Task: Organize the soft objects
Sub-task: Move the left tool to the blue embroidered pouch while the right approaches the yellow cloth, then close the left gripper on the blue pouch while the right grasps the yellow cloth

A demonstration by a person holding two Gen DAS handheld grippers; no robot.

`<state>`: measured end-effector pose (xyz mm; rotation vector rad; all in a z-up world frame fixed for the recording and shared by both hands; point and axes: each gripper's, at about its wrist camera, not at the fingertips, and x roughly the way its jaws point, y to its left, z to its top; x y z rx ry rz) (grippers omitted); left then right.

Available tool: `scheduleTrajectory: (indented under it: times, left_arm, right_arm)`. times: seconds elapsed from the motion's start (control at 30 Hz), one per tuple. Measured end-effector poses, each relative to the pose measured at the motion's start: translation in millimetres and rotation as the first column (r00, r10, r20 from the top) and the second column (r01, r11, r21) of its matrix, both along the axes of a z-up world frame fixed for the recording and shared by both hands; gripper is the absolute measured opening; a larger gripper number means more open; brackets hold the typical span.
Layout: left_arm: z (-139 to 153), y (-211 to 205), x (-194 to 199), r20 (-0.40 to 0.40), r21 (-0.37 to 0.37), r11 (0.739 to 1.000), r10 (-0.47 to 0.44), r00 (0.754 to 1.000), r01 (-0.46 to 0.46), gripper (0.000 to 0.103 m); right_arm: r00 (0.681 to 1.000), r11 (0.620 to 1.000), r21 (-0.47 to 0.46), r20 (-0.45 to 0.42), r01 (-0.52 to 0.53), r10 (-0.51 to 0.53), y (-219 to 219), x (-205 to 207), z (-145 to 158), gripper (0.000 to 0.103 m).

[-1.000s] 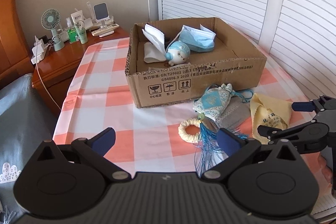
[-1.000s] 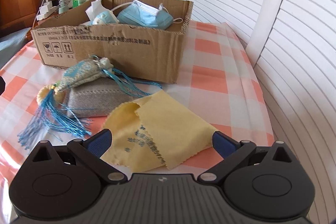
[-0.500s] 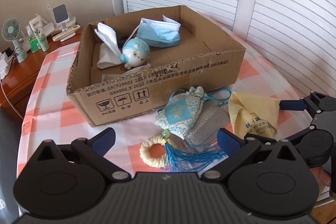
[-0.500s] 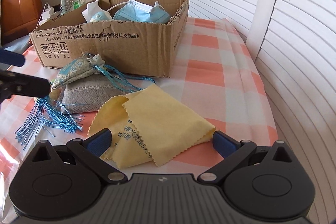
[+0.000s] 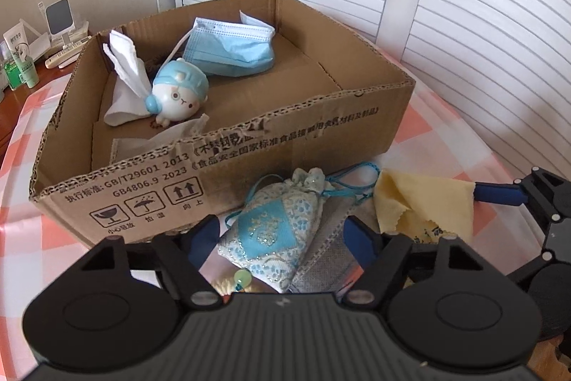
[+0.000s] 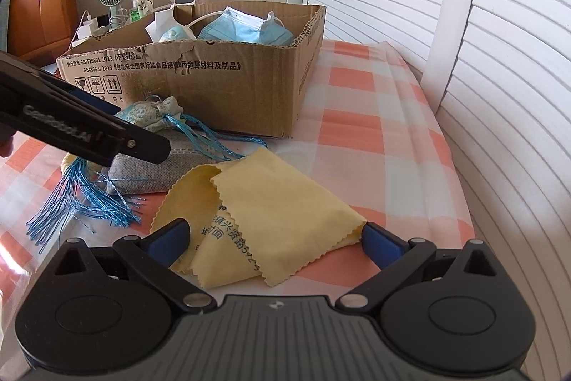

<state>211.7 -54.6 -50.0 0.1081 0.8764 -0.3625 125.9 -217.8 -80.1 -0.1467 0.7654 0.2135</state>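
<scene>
Your left gripper (image 5: 282, 232) straddles the blue embroidered sachet (image 5: 273, 232), its jaws closing, the blue pads not yet pressing the cloth. The sachet lies on the grey fabric pouch (image 5: 326, 256), just in front of the cardboard box (image 5: 228, 163), so you come in steeply from above to pinch it without dragging the pouch. Its blue tassel (image 6: 82, 202) trails toward the near edge of the checked tablecloth (image 6: 371, 131).

Your right gripper (image 6: 274, 238) stands wide, framing the yellow cleaning cloth (image 6: 271, 209) near the right edge, apparently waiting its turn. The box already holds a blue face mask (image 5: 232, 49), white tissues (image 5: 126, 74) and a small blue-capped toy (image 5: 178, 91), so it looks to be the collecting place.
</scene>
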Motion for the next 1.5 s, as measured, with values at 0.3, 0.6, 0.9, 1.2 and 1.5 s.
scheduleTrajectory:
  times: [0.3, 0.6, 0.9, 1.2, 1.5]
  left_arm:
    - [4.2, 7.3, 2.6, -0.008, -0.05, 0.999, 0.019, 1.0, -0.019, 0.041]
    - [13.9, 22.1, -18.9, -0.001, -0.058, 0.996, 0.07, 0.998, -0.07, 0.032]
    - [16.7, 27.4, -34.7, -0.003, -0.088, 0.993, 0.073, 0.997, -0.073, 0.032]
    - [18.5, 27.9, -36.5, 0.005, -0.097, 0.993, 0.066, 0.998, -0.065, 0.032]
    - [13.7, 25.0, -34.0, 0.009, -0.07, 0.996, 0.053, 0.999, -0.053, 0.032]
  right_arm:
    - [1.0, 1.0, -0.003, 0.003, 0.004, -0.004, 0.4, -1.4, 0.2, 0.103]
    - [1.0, 1.0, -0.009, -0.017, -0.012, 0.012, 4.4, -3.9, 2.9, 0.103]
    - [0.993, 0.993, -0.017, 0.001, -0.117, 0.117, -2.7, -0.6, 26.3, 0.103]
    - [0.971, 0.973, 0.153, -0.136, -0.174, 0.195, -8.7, 34.9, 18.4, 0.103]
    - [0.975, 0.978, -0.044, -0.105, -0.203, 0.197, 38.0, 19.1, 9.8, 0.103]
